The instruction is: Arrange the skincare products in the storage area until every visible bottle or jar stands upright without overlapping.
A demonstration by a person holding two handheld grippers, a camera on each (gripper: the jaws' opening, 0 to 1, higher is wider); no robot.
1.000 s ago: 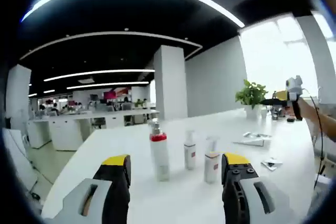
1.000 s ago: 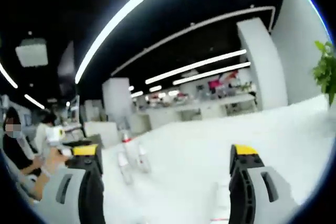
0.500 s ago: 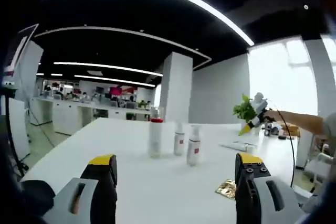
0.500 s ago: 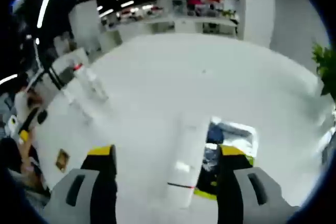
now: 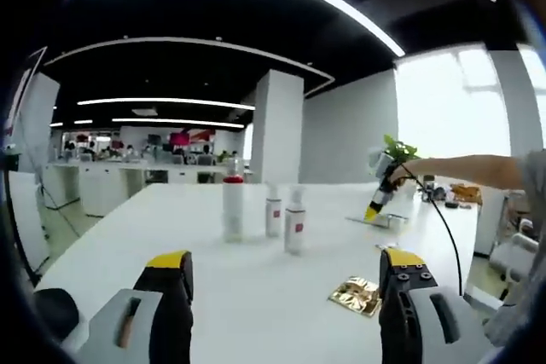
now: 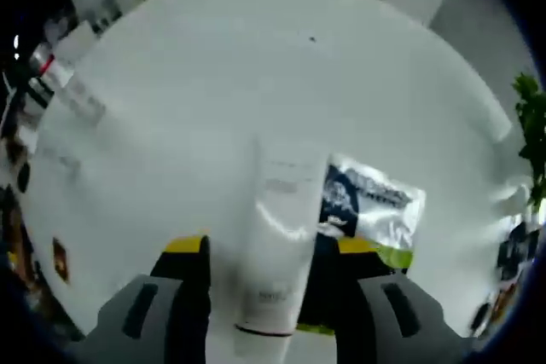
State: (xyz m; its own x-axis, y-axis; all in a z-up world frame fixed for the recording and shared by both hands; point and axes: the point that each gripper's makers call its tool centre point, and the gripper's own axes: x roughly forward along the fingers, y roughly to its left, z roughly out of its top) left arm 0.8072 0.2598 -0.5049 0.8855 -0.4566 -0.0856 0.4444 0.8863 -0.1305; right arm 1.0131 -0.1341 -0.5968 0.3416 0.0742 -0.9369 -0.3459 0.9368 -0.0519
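The white plastic squeeze tube (image 6: 277, 245) lies flat on the white table (image 6: 213, 83), between the spread jaws of the right gripper (image 6: 271, 249) — beside a printed foil sachet (image 6: 375, 206). Close squarely on the tube body, then stand it near the three upright bottles (image 5: 266, 215). The left gripper (image 5: 286, 274) hangs apart — idle.

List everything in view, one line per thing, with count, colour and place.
bottles: three, white with red bands, upright in a cluster mid-table in the left gripper view
tube: one, white, lying flat between the right gripper's jaws
foil packet: one, silver, blue and green, flat beside the tube
gold sachet: one, gold, flat on the table near the left gripper
table: one, white
plant: one, green, at the table's far edge
left gripper: grey with yellow tips, open
right gripper: grey with yellow tips, open, straddling the tube
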